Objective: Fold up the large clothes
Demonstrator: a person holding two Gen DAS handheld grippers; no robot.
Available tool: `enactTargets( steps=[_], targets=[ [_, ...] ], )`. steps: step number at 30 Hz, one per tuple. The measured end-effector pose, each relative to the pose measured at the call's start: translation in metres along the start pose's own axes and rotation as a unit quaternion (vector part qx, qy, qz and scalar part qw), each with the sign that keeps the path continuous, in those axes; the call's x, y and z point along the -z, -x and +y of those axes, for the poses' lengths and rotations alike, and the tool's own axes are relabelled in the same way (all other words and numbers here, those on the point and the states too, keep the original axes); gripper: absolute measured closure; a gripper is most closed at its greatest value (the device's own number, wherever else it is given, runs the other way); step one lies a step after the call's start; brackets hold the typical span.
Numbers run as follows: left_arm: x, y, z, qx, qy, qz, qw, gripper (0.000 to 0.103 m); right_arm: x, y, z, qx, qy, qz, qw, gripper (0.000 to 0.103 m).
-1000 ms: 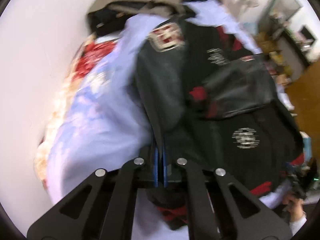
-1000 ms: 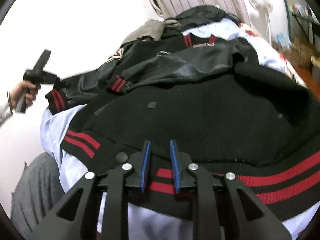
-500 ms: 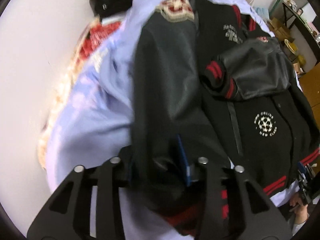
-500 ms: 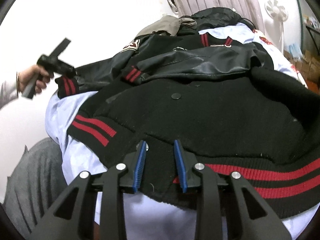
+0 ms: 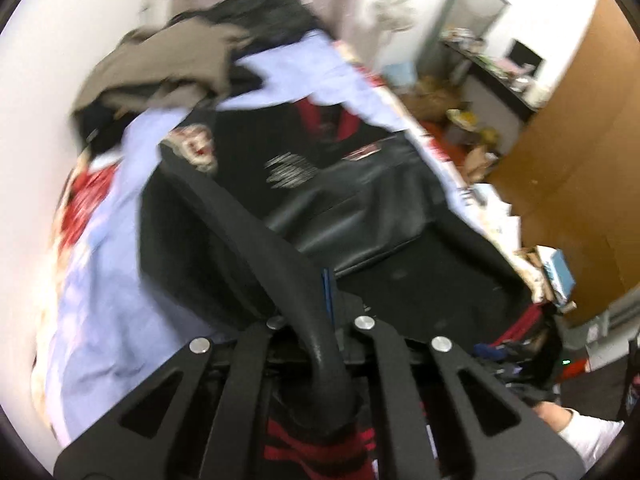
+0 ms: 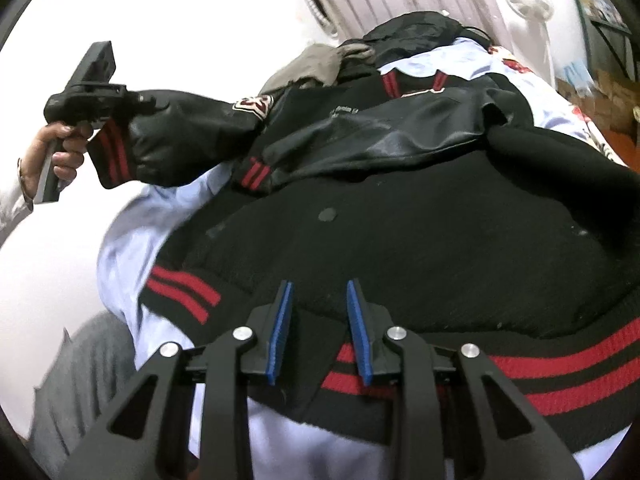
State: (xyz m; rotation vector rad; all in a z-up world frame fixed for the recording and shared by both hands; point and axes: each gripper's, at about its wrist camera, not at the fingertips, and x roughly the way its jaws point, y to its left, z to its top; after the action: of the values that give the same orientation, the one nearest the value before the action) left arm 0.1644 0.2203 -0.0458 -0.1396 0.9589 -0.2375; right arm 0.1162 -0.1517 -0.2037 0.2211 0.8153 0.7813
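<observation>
A big black varsity jacket [image 6: 400, 248] lies spread across the bed, on a pale blue sheet [image 6: 132, 232], its striped hem at the near edge. The body is matte black wool with snap buttons down the front; the sleeves are glossy black leather; hem and cuffs are ribbed black with two red stripes. A red-and-white patch [image 6: 252, 106] sits on the upper sleeve, and there is small white lettering on the chest. One sleeve lies folded across the chest. The other is stretched out toward the left edge of the bed, its leather clamped tight in the left hand-held gripper [image 6: 120, 98], the cuff hanging below. The right hand-held gripper [image 6: 318, 334] hovers over the hem, blue pads apart, gripping nothing. Other dark and tan clothes [image 5: 168, 64] are heaped at the bed's far end.
</observation>
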Motion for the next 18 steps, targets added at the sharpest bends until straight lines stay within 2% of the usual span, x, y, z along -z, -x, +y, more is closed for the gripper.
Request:
enactTargets(
  steps=[4,8,13,18],
  targets=[
    [-0.029,-0.029,-0.059,0.028,-0.047,0.014,0.9984,0.099,-0.009,0.009,-0.013,-0.015,-0.029,-0.021,0.999,0.074],
    [-0.049,-0.085,-0.118,0.032,-0.096,0.060,0.9931,0.099,-0.018,0.019,-0.036,-0.030,-0.084,-0.049,0.995,0.073],
    [-0.062,-0.183,-0.183,-0.029,-0.153,0.113,0.9814,0.099,-0.026,0.034,-0.069,-0.041,-0.158,-0.090,0.982,0.073],
    [-0.064,-0.275,-0.230,-0.044,-0.169,0.156,0.9722,0.099,-0.026,0.038,-0.088,-0.040,-0.210,-0.108,0.971,0.073]
  ],
)
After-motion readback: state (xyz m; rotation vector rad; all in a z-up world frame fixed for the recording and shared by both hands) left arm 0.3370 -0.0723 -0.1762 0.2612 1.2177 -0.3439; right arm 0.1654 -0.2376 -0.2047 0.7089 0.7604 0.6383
